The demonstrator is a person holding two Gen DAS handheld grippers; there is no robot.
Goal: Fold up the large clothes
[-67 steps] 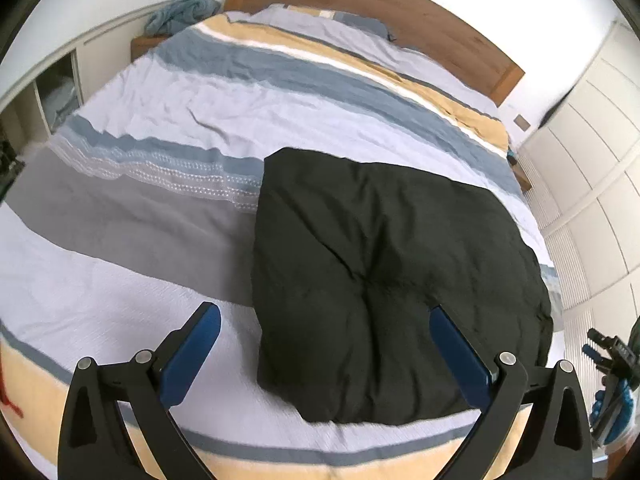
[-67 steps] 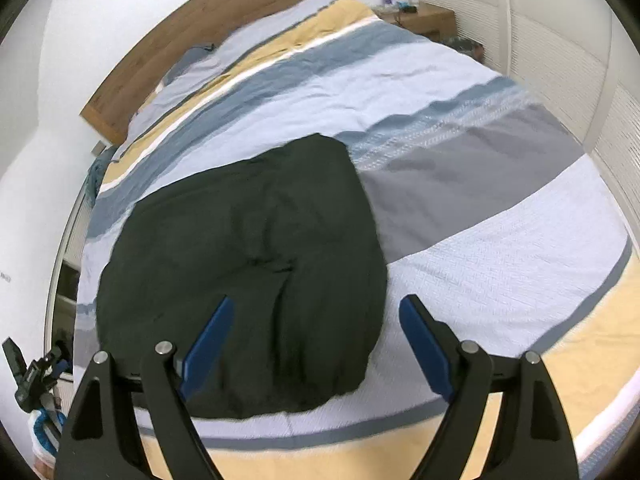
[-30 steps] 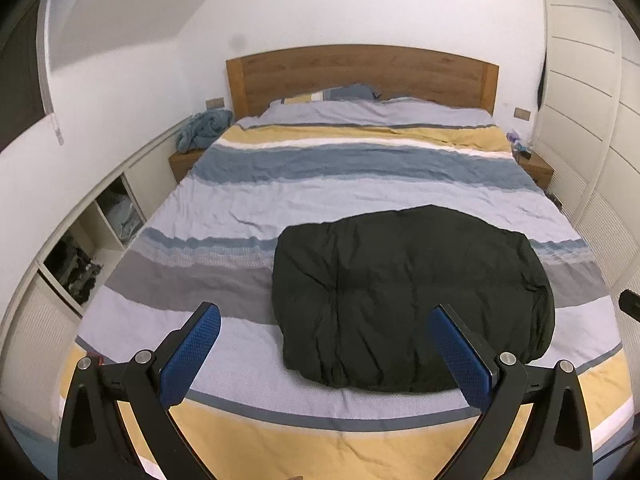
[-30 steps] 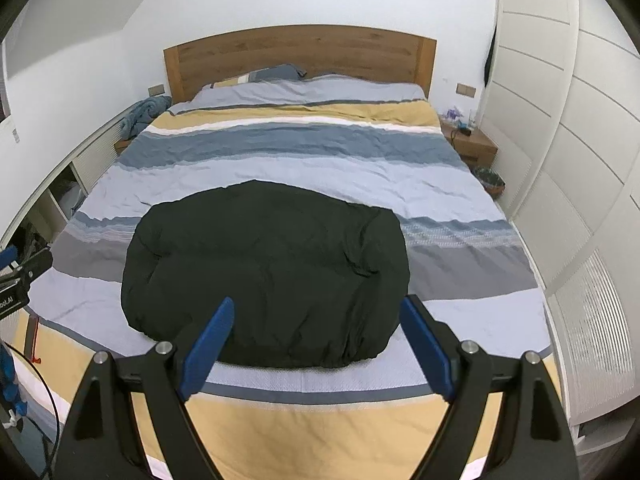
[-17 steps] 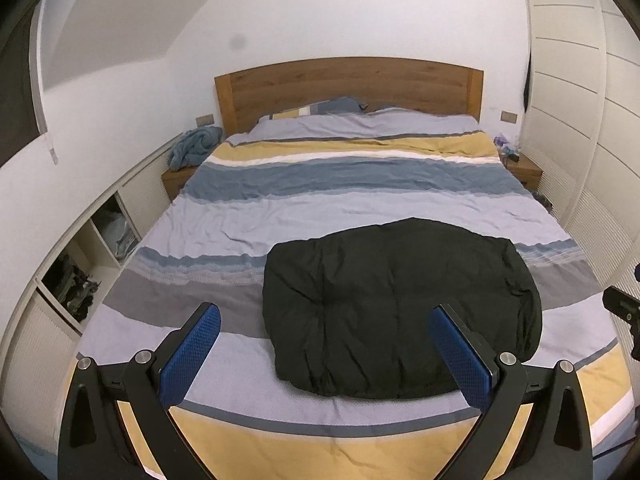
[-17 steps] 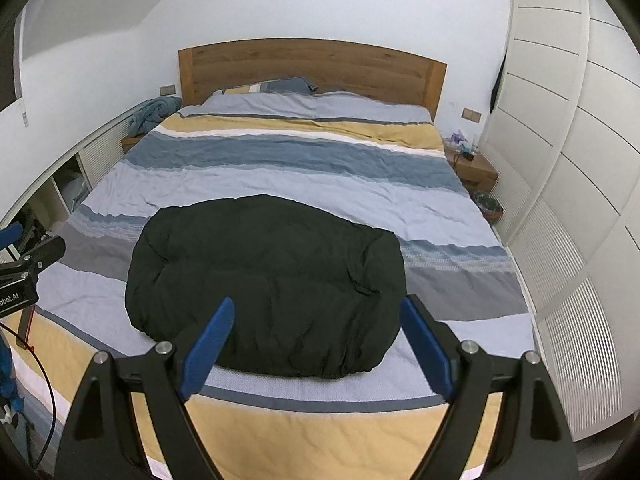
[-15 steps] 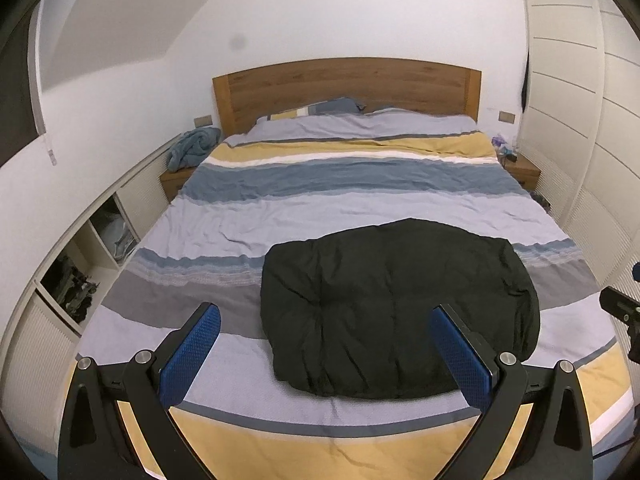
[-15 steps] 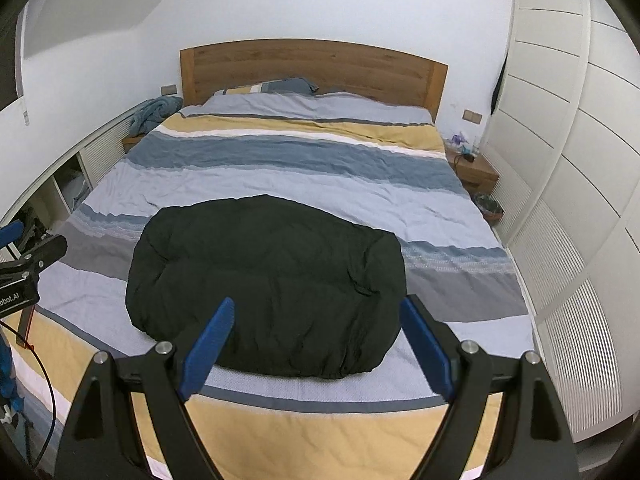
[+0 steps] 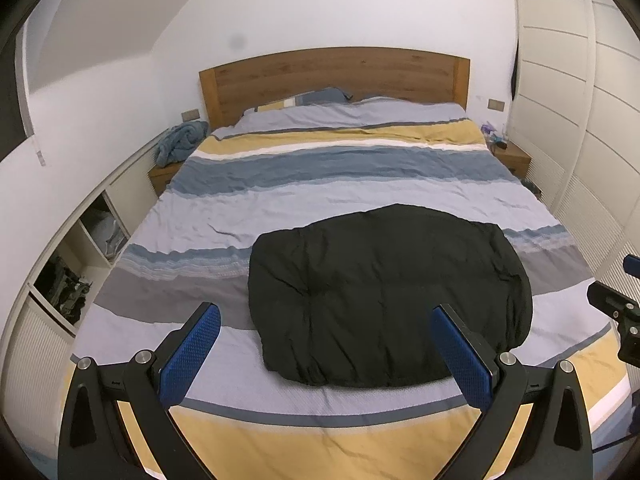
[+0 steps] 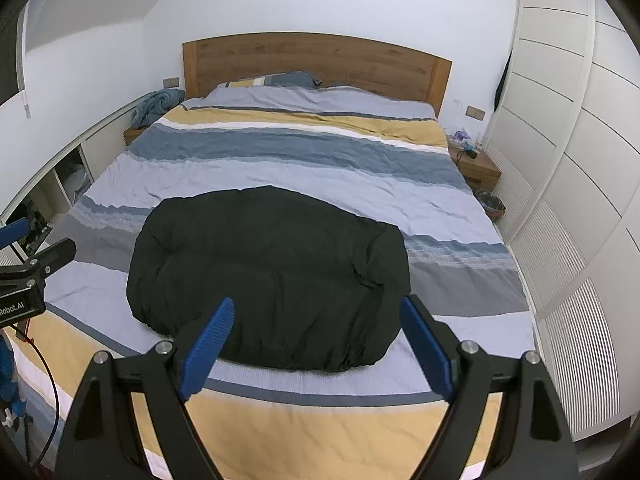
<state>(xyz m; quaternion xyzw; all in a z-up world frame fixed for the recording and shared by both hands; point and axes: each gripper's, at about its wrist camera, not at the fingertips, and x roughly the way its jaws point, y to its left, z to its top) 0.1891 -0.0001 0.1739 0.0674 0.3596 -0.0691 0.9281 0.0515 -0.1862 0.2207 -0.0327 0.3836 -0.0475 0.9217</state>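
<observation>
Bed, striped duvet: beyond both sets of jaws. Black garment, folded into a rounded bundle, lies on the bed's near half, just ahead of the jaws. Left gripper: jaws released, holding nothing. Right gripper: jaws released, holding nothing.

Foot of bed: bare striped duvet lay between both open grippers and the folded black garment, with nothing seen in the way.
Centre of bed: room was taken up by the black garment, a low puffy mound.
Far half of bed: open duvet was seen up to the pillows and the wooden headboard.
Left side: passage was bounded by a low shelf unit and a nightstand carrying a blue cloth.
Right side: a narrow floor strip was bounded by the white wardrobe; a nightstand and a small bin stood in it.
</observation>
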